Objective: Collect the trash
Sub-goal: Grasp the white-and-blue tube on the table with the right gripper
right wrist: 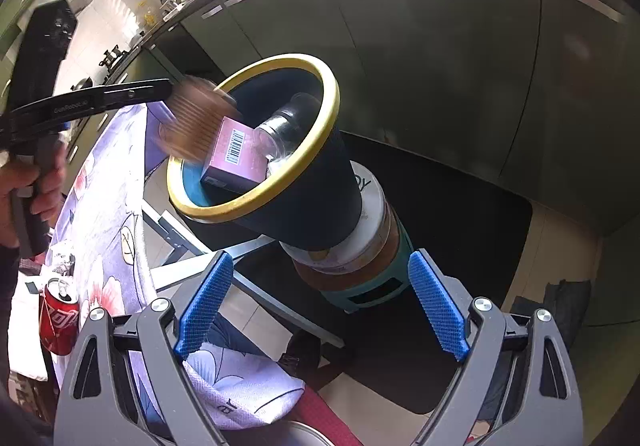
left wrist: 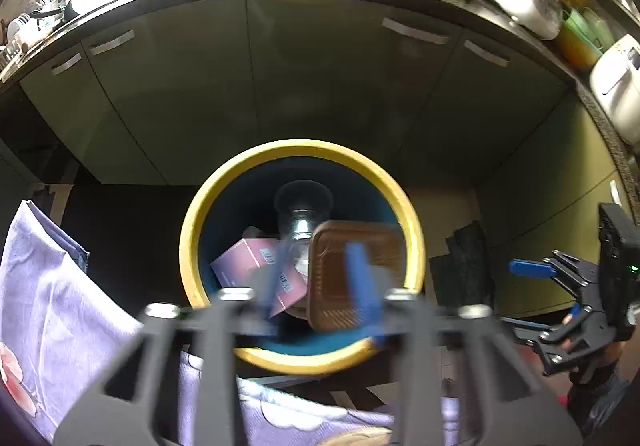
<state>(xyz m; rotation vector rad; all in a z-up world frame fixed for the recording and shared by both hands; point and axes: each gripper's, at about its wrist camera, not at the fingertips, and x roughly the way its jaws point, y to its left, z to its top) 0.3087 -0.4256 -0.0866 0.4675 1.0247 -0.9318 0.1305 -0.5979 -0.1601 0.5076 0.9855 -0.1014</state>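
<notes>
A dark bin with a yellow rim (left wrist: 192, 230) (right wrist: 332, 118) holds a pink box (left wrist: 244, 262) (right wrist: 236, 154) and a clear plastic cup (left wrist: 302, 214) (right wrist: 288, 118). My left gripper (left wrist: 320, 278) hovers over the bin mouth, fingers blurred and parted. A brown ridged plastic tray (left wrist: 356, 270) (right wrist: 192, 118) is blurred at the bin's rim just off the fingers; the jaws seem to have let it go. My right gripper (right wrist: 322, 310) is open and empty, beside the bin's lower part; it also shows in the left wrist view (left wrist: 560, 286).
A table with a purple flowered cloth (left wrist: 52, 306) (right wrist: 104, 206) stands left of the bin. A red soda can (right wrist: 58, 320) and crumpled wrappers (right wrist: 62, 258) lie on it. Green kitchen cabinets (left wrist: 320, 78) stand behind. The bin sits on stacked tubs (right wrist: 360, 250).
</notes>
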